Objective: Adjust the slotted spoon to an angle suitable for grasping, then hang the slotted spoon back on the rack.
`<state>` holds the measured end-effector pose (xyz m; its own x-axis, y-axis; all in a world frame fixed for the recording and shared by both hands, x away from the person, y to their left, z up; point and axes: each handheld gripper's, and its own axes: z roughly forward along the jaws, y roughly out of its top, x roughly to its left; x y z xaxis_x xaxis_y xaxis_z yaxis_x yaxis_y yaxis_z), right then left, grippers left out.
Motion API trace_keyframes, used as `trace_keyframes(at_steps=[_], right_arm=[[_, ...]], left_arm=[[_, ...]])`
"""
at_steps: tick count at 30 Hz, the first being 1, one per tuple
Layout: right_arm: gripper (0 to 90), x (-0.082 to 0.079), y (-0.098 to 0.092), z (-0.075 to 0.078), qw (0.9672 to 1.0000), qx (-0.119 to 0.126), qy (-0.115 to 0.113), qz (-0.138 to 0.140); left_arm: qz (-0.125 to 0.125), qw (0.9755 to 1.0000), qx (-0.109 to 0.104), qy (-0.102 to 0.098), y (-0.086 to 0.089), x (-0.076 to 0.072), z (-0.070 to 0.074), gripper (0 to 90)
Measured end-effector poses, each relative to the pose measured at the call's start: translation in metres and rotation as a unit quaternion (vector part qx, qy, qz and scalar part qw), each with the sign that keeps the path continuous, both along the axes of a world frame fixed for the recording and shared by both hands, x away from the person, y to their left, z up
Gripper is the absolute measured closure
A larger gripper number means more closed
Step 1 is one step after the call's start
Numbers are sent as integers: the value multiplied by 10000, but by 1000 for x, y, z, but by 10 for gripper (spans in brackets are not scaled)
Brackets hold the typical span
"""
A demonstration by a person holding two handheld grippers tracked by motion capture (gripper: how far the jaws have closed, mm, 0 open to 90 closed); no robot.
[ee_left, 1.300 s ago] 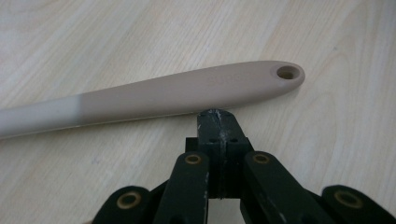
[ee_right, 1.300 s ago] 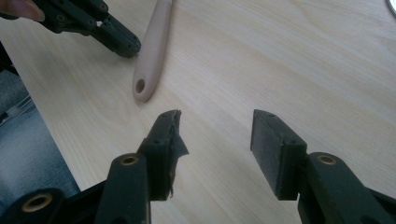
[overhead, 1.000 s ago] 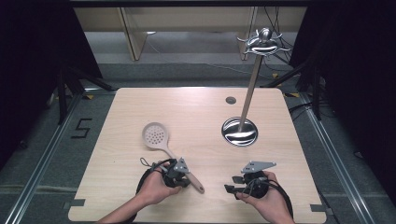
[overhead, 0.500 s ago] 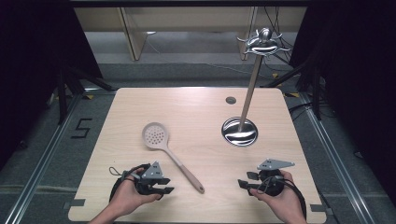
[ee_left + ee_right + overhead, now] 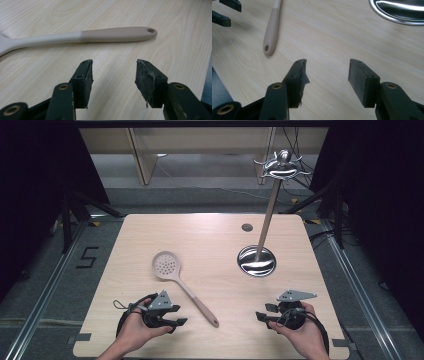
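Left gripper (image 5: 179, 322) jaws just opening, wide and empty, skimmer (image 5: 182, 286) lying free at centre-left. Right gripper (image 5: 261, 317) half open, empty too — best to close squarely on the handle's tan end, low to the counter (image 5: 210, 240).

Wooden table (image 5: 210, 245) — a chrome stand (image 5: 256, 261) with hook-topped pole rises right of centre.

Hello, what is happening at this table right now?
A person holds tongs in each hand at a wooden table. The left tongs have just been opening and have nothing between the jaws; they point at the handle of a skimmer, which lies flat on the table, apart from them. The right tongs are open and empty too. A metal stand is behind them, with nothing hung on it.
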<state>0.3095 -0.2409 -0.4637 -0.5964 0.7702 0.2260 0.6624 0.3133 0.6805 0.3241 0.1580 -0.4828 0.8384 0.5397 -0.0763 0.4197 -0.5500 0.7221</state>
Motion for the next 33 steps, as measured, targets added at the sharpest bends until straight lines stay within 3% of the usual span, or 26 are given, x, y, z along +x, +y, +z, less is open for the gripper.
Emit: trace_keyframes(at_steps=[1,4,5,8,9,15,17,20,21,22,24,25,27,28,29,31,32,33], right_arm=[[486,0,0,0,10000,0,0,0],[486,1,0,0,9999,-37,-73,70],[486,2,0,0,9999,-12,-87,62],[486,4,0,-1,10000,9,-39,50],[485,3,2,-1,9999,128,92,18],[469,7,0,-5,9999,57,-36,139],[467,7,0,-5,9999,63,22,126],[457,5,-3,-6,9999,32,115,51],[453,5,-3,-5,10000,35,-1,46],[449,3,-4,-3,10000,-50,-64,37],[442,-2,-8,0,9998,-108,-126,-83],[442,-2,-8,0,9998,-108,-126,-83],[435,-4,-12,0,9997,-108,-45,-234],[435,-2,-15,-2,9995,-122,103,-255],[435,-2,-15,-2,9995,-122,103,-255],[433,-1,-17,-5,9998,-61,49,-184],[433,-1,-17,-6,9998,0,75,-181],[433,-1,-17,-6,9998,0,75,-181]], left_arm=[[-89,9999,49,-54,1,1,1,469],[61,9999,-101,27,-1,1,1,454],[-2,10000,-37,-52,0,2,2,445],[112,9995,-248,140,-3,0,0,416],[112,9995,-248,140,-3,0,0,412],[-13,9998,-171,113,-11,2,-2,409],[-34,9997,-220,81,-14,3,-1,409],[-263,9995,-194,8,-22,5,1,409],[-429,9990,-121,-71,-27,6,4,410],[-670,9977,-4,-131,-31,7,6,409],[-917,9955,167,-197,-36,9,9,391],[-1144,9926,373,-161,-40,12,10,391],[-1750,9797,972,-91,-48,16,10,377],[-1876,9761,1089,-169,-52,17,8,382],[-1896,9752,1133,-161,-55,17,7,382],[-2194,9638,1493,-263,-62,23,8,399],[-2286,9608,1540,-292,-68,27,9,416],[-2286,9608,1540,-292,-68,27,9,421]])
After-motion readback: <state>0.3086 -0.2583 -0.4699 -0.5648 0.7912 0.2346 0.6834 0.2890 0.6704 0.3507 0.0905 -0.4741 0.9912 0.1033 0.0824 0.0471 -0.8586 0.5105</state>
